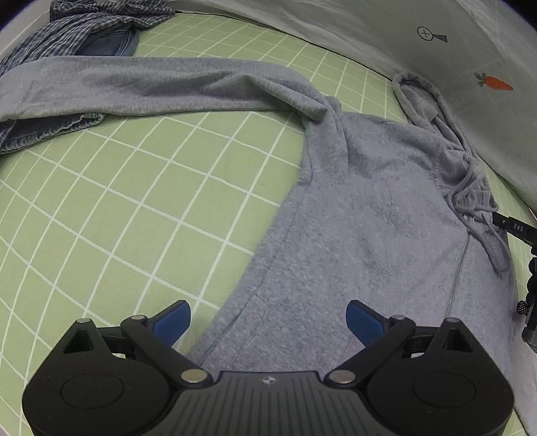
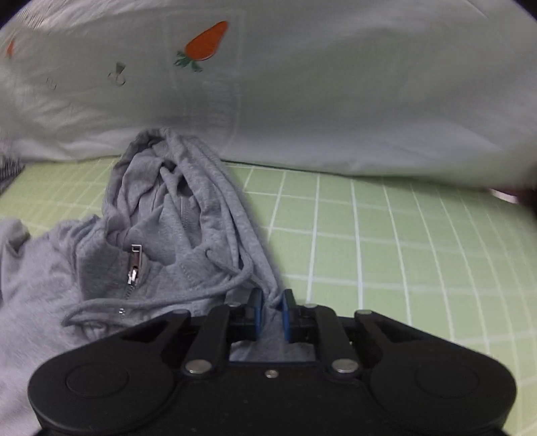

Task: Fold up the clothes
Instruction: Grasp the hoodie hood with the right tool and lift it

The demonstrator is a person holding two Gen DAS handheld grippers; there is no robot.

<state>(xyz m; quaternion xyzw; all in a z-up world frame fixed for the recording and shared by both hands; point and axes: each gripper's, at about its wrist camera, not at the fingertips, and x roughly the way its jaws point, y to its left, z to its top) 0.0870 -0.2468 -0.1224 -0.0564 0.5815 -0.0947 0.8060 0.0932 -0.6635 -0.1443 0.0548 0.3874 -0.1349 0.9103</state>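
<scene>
Shirt [image 1: 84,26], plaid, sits bunched in the upper left of my left wrist view, jeans [image 1: 110,42] under it, more denim at the left edge beneath the hoodie's sleeve [image 1: 134,87]. That sleeve runs across the upper frame over the green sheet [image 1: 117,208] to the hoodie [image 1: 369,218], which lies flat through the centre and right, zipper [image 1: 458,271] running down its right side. My left gripper [image 1: 268,318] hangs over the hoodie's lower edge with its blue pads well apart, nothing between them. In the right wrist view, the hood [image 2: 178,201] is crumpled at centre left against the white bedding [image 2: 335,100] with its carrot print [image 2: 206,42], zipper pull [image 2: 134,265] and drawstring [image 2: 151,298] below it. My right gripper [image 2: 270,313] is clamped on grey fabric at the hood's right edge, bottom centre.
</scene>
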